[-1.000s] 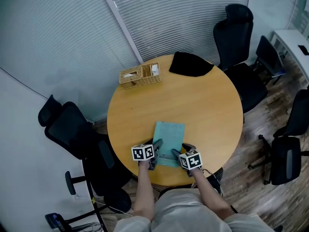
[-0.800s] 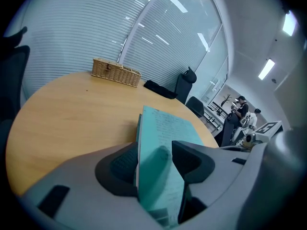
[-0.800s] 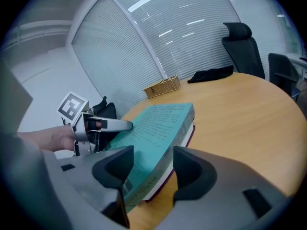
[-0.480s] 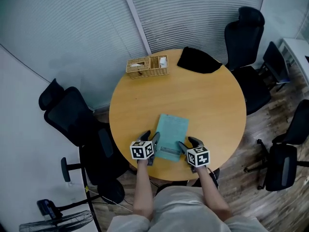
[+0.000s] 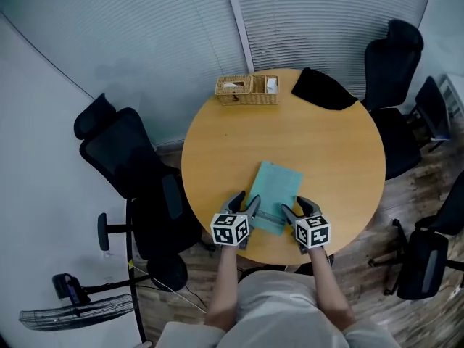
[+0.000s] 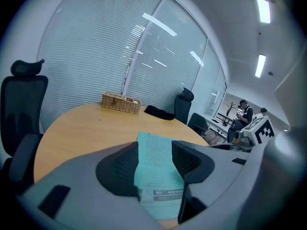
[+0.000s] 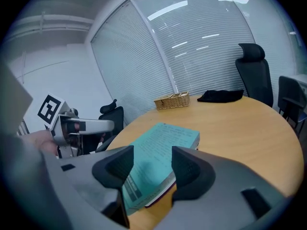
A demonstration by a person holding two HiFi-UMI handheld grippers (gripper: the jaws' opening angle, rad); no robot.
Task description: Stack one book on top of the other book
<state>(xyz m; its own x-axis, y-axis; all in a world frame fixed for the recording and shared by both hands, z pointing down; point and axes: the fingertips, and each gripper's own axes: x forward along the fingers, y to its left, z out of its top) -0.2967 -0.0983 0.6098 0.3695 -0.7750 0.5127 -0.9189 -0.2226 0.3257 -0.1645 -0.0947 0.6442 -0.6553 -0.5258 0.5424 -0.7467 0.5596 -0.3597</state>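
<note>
Nearest, the person's two bare forearms (image 5: 229, 281) reach forward over the near edge of the round light-wood table (image 5: 322, 147). The left gripper (image 5: 246, 206) sits at the near left corner of the flat teal paperback book (image 5: 276, 193). Its grey jaws are released and spread apart, gripping nothing, and the book's near end shows in the gap between them. The right gripper (image 5: 296, 210) sits at the book's near right corner with its jaws likewise spread and empty, the teal cover lying beyond and between them.

The book lies flat on the near part of the table, turned slightly so its far end leans right. In the right gripper view a dark red edge (image 7: 159, 195) shows under its near corner; whether that is a second book cannot be told.

At the table's far edge stands a rectangular woven wicker basket (image 5: 246, 90), and to its right lies a crumpled black cloth (image 5: 324, 90). A black office chair (image 5: 123, 165) stands left of the table and another black office chair (image 5: 395, 56) at the far right. Pale window blinds (image 5: 319, 20) fill the far wall.
</note>
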